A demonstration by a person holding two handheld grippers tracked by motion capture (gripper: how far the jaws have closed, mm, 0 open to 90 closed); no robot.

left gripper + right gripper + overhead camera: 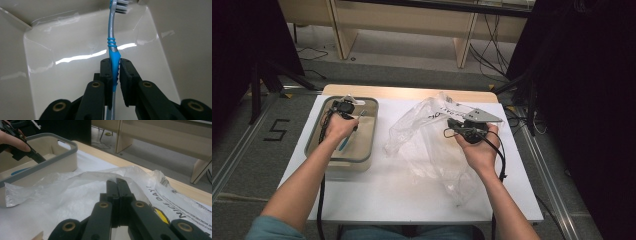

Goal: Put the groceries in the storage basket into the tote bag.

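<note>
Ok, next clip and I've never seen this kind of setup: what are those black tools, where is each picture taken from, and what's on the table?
No robot here: a person holds a hand-operated two-jaw gripper in each hand. The high view looks down over the table from the person's side; the other two come from cameras riding on the grippers, looking along their black jaws.

On the white table sit a beige tub with a grey rim and a crumpled clear plastic bag with black printing.

The left gripper, down inside the tub, is shut on a blue and grey toothbrush by its handle. The right gripper is over the bag, jaws closed together; whether they pinch any plastic is unclear.
</note>
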